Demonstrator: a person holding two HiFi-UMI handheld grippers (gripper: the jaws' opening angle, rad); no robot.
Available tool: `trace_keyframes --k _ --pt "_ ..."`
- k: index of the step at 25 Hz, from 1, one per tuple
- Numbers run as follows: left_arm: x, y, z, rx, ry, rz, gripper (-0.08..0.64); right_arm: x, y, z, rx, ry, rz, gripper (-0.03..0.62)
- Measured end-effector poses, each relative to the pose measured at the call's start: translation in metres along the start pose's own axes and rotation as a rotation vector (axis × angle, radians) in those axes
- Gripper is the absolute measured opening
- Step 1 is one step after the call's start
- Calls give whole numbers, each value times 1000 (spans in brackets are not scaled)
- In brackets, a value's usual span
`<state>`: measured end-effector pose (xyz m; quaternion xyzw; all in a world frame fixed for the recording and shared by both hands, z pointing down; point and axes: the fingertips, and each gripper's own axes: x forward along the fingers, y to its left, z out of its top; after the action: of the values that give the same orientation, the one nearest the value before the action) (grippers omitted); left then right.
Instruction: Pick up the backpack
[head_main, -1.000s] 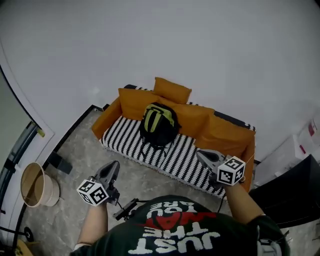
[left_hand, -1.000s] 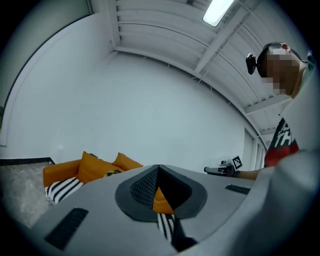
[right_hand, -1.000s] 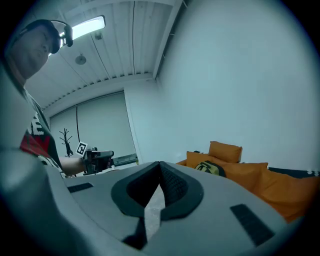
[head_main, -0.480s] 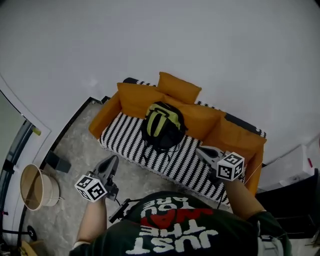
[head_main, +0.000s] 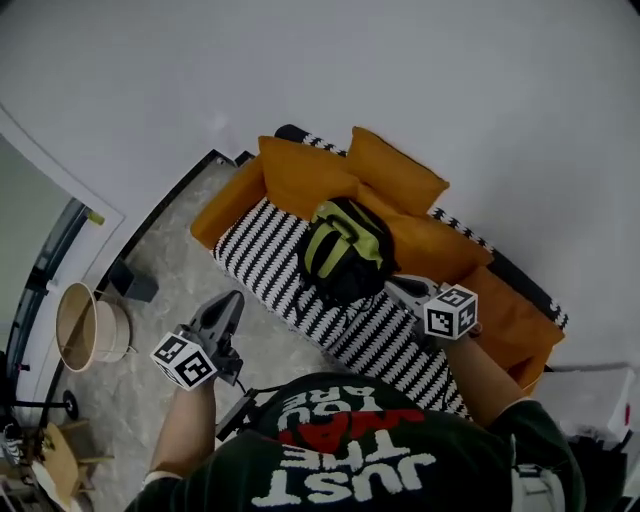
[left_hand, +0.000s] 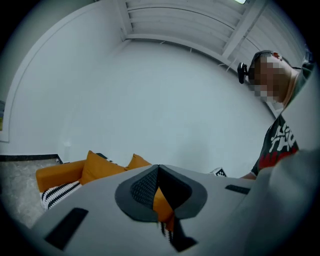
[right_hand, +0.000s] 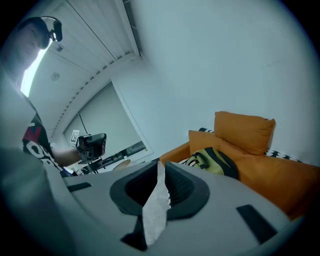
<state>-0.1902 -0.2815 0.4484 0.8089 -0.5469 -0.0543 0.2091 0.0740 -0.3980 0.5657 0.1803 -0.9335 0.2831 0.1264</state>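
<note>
1. The person's dark T-shirt (head_main: 350, 455) carries white block letters, upside down in the head view: "JUST THE" and "YOU ARE", with a red word between them that I cannot read.
2. There is one backpack (head_main: 345, 262), black with yellow-green panels, rounded and soft-looking. It stands near the middle of the head view, on the seat of one sofa (head_main: 270, 255), and leans back against the orange padding.
3. The sofa seat is woven in fine black-and-white stripes, and its arms and back are orange fabric. Two plump orange cushions (head_main: 300, 180) stand at 12 o'clock of the backpack.
4. The left gripper (head_main: 228, 305) is at 7 o'clock of the backpack, well apart from it and over the floor. Its grey jaws are closed tip to tip, with nothing between them.
5. The right gripper (head_main: 395, 285) is at 4 o'clock of the backpack, just beside it. Its jaws are all but together and empty.
6. There are two marker cubes (head_main: 185, 360), white with black squares, one on each gripper.
7. One round tan tub (head_main: 80, 325) stands at 9 o'clock on the grey, marble-like floor (head_main: 170, 290).
8. The wall (head_main: 450, 80) is plain white.
</note>
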Motion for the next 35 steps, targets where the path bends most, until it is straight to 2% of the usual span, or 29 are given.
trace_keyframes --k 4,10,15,19,23,27,31,34,35 --pt "21 20 -16 -44 23 17 12 47 -29 -32 58 90 49 141" --pt "50 59 -53 -81 82 -37 12 109 -57 -86 177 126 44 273" --pt "63 90 -88 -117 132 -98 12 173 -78 -128 227 111 9 310" --pt "52 110 -112 -155 155 -101 11 218 -101 -143 298 47 -14 337" --pt "32 133 -125 -204 151 -66 11 252 -106 -131 359 -43 53 357" --pt "18 147 -132 -243 136 -41 12 270 -99 -113 371 -112 125 357" --pt "14 147 -134 -261 132 -38 12 270 -97 -96 415 -189 145 340" --pt "16 142 -129 -255 128 -47 12 265 -92 -80 434 -228 170 100" --pt "17 140 -127 -253 124 -50 12 263 -88 -72 438 -243 194 58"
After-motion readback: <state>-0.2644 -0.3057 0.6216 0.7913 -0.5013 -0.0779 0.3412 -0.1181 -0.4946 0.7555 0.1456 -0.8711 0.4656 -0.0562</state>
